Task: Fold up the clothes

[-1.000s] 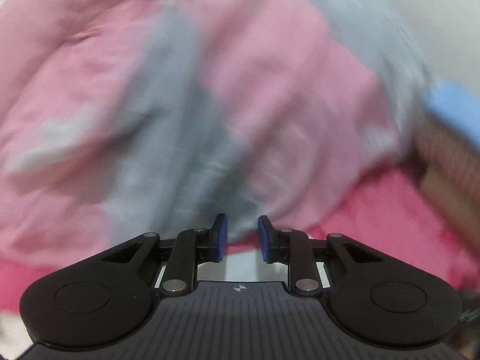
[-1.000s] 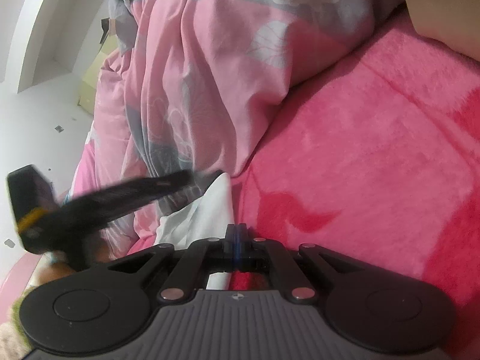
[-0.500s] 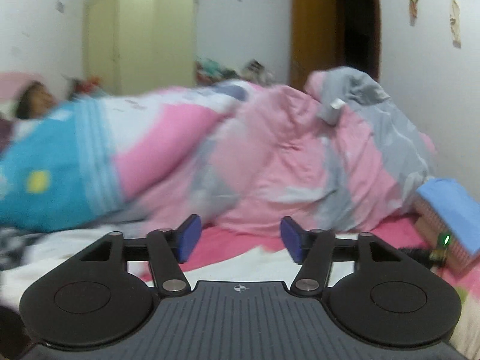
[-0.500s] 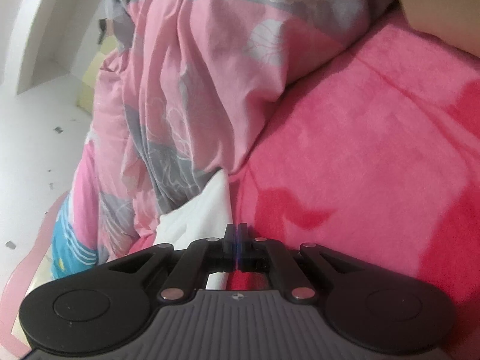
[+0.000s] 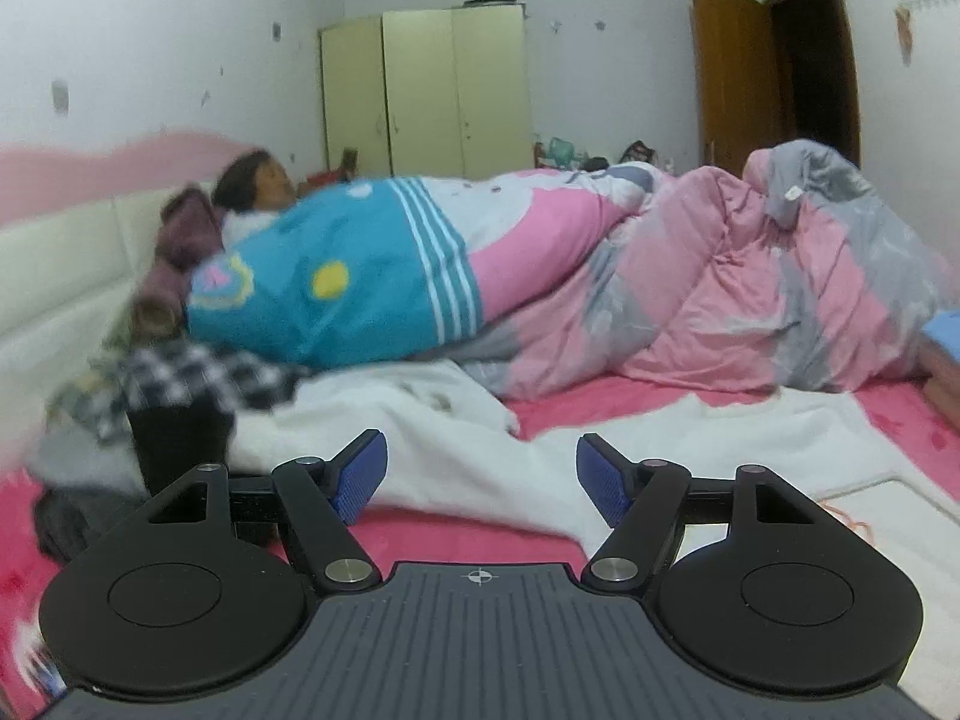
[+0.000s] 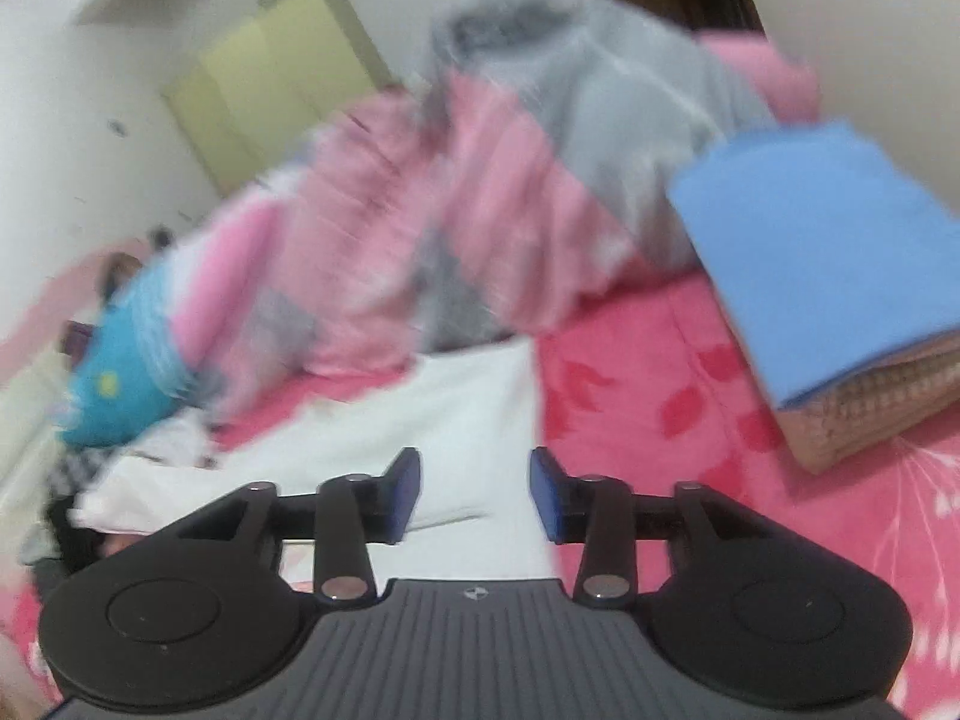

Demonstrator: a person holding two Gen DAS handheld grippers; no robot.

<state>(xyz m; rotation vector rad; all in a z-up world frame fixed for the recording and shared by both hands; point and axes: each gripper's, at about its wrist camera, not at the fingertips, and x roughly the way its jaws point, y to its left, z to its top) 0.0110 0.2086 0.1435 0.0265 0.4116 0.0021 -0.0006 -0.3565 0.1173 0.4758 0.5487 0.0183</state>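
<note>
A white garment (image 5: 492, 450) lies spread on the pink bedspread (image 5: 606, 405), reaching right toward a flat white part (image 5: 798, 444). My left gripper (image 5: 480, 480) hovers just above it, open, with nothing between its blue pads. In the right wrist view the same white garment (image 6: 420, 420) lies ahead of and under my right gripper (image 6: 474, 495), which is open and empty. That view is blurred by motion. A folded stack (image 6: 840, 300) with a blue piece on top rests on the bedspread at the right.
A person lies under a pink, grey and blue quilt (image 5: 690, 282) along the far side of the bed. A checked cloth (image 5: 198, 378) and a dark object (image 5: 180, 444) sit at the left. A wardrobe (image 5: 426, 90) and a door (image 5: 774, 60) stand behind.
Both grippers opened: the left widened from nearly closed, the right released the white garment it held. Both views swung from the quilt close up to a wide look across the bed.
</note>
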